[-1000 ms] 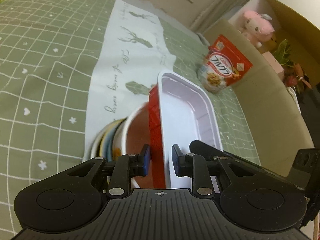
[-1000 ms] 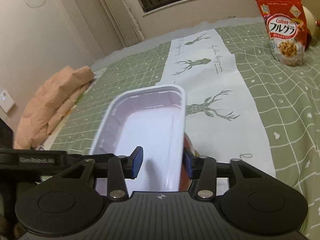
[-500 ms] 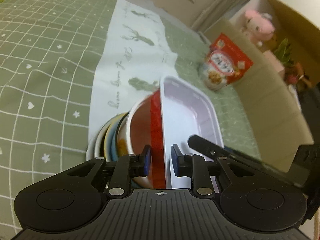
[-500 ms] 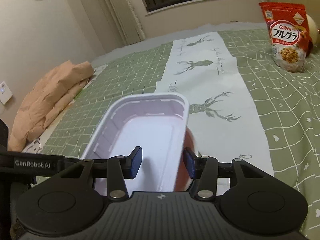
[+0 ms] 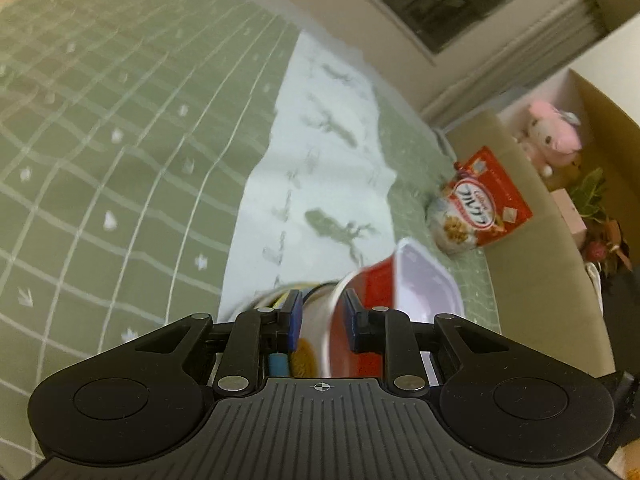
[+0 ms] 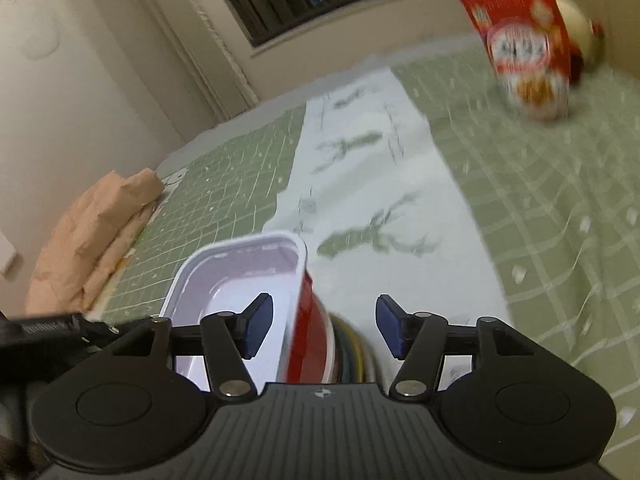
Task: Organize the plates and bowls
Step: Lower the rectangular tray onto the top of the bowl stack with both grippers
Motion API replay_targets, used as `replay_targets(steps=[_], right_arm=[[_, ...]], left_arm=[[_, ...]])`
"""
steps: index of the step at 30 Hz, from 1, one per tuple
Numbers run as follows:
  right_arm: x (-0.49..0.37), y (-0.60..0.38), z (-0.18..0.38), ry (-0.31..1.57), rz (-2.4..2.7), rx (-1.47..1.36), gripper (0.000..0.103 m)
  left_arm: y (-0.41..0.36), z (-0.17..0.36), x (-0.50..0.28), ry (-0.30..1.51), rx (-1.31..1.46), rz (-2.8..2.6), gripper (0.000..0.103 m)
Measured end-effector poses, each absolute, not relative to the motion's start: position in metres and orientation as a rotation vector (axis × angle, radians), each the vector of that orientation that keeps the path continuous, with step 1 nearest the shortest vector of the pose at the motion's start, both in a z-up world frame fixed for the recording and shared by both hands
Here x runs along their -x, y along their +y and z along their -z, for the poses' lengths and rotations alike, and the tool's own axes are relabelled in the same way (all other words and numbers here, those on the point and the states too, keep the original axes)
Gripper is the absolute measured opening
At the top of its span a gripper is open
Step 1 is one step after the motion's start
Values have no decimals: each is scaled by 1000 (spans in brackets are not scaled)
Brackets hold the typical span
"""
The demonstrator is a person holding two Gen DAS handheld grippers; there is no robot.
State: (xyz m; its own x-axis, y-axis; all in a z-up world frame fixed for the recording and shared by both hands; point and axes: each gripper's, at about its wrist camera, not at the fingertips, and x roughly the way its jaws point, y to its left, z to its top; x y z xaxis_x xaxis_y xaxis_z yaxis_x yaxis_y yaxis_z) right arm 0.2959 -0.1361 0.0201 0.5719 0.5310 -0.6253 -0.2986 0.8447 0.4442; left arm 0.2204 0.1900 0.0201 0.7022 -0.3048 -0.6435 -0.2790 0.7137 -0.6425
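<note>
A red-sided rectangular plastic tray with a white inside rests on stacked round bowls. The left gripper clenches the top bowl's rim; the right gripper is opening around the tray's wall, pads clear.

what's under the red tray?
A white-rimmed bowl, itself on stacked plates; only their rims show. The plate count and whatever is inside the bowl are covered by the red tray.

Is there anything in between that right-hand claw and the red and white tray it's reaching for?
Nothing visible. The right gripper has its jaws opening, and the red and white tray has its rim standing directly between them; neither pad presses on it. The left gripper is at the stacked bowls.
</note>
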Motion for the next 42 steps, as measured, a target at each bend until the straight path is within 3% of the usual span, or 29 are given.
replay_targets(steps=[5, 10, 20, 42], right_arm=[[-303, -127, -5, 943, -588, -392, 61], [-301, -115, -11, 925, -590, -359, 65], [-268, -122, -38, 794, -552, -249, 65], [-293, -94, -28, 867, -589, -268, 63]], left_arm=[[186, 0, -226, 877, 871, 97, 26], [185, -2, -225, 887, 834, 95, 26], [184, -36, -207, 791, 778, 130, 25], [167, -27, -240, 865, 756, 131, 26]])
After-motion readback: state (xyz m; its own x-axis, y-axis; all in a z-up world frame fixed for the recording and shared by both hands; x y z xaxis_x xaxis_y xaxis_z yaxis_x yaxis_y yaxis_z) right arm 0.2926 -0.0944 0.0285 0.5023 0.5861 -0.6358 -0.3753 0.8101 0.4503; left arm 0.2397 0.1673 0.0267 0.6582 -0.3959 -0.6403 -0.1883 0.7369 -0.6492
